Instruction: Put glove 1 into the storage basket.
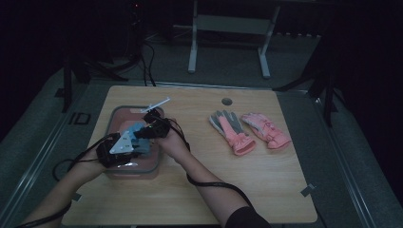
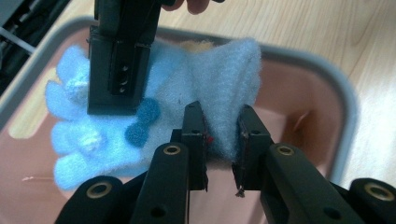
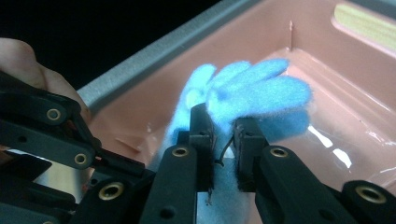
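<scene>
A light blue fleecy glove [image 1: 138,131] with small dark blue bobbles hangs inside a pink bin with a grey rim [image 1: 113,113] at the left of the table. My left gripper [image 1: 138,144] is shut on a raised fold of the glove [image 2: 229,79] near its cuff. My right gripper [image 1: 145,134] comes in from the other side, shut on the same glove just below its spread fingers [image 3: 261,91]. In the left gripper view, the right gripper's black jaws press on the glove's finger side. Whether a second blue glove lies beneath is hidden.
Two pink gloves lie flat on the wooden table to the right, one with a grey palm [image 1: 231,128] and one plain pink [image 1: 266,129]. A round hole [image 1: 226,101] sits near the table's far edge. Cables trail from both grippers.
</scene>
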Tool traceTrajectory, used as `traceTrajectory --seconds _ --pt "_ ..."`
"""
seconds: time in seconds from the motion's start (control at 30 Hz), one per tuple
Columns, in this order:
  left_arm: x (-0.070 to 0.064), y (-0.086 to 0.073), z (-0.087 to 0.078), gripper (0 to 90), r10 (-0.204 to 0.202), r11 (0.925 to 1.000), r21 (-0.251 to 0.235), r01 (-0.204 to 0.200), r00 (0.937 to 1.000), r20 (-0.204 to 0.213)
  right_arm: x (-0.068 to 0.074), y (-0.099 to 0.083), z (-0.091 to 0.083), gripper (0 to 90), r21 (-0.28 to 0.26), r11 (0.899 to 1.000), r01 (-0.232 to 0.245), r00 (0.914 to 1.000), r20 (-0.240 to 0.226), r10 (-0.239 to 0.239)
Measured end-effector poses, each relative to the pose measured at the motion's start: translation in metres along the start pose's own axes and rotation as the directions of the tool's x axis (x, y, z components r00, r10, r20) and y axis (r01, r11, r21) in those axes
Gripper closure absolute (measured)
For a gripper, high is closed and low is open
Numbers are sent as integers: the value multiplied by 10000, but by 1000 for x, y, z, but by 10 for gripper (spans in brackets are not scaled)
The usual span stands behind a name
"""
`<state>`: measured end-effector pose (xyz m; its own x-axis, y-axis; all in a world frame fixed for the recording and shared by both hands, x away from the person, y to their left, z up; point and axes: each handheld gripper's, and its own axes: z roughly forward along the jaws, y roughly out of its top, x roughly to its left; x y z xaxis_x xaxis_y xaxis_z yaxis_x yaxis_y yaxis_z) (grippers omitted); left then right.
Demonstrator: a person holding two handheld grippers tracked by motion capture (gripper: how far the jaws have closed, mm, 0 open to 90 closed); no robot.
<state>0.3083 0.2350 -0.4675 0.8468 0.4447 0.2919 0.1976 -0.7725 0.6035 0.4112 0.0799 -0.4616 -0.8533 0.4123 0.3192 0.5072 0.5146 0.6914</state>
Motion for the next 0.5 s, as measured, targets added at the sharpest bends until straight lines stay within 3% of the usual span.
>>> traceTrajectory --seconds 0.17,0.27,0.3,0.33,0.37,0.5 --pt "9 -2 15 774 133 9987 500 -139 9998 121 -11 -1 14 809 380 9991 -167 9996 215 159" --pt "11 -2 19 774 56 9987 499 -66 9998 197 -16 -2 18 796 588 9979 -259 9986 474 231" --pt "13 -2 25 773 81 9984 549 -94 9997 231 -21 -3 20 756 781 9950 -620 9967 567 576" --pt "13 -2 25 773 81 9984 549 -94 9997 231 -21 -3 20 756 781 9950 -620 9967 567 576" --pt "15 -2 30 773 43 9974 714 -64 9995 302 -23 -2 19 624 748 9951 -648 9953 762 591" --pt "18 -2 39 770 -43 9944 1053 -23 9981 618 -24 -3 18 492 970 9935 -601 9947 894 515"
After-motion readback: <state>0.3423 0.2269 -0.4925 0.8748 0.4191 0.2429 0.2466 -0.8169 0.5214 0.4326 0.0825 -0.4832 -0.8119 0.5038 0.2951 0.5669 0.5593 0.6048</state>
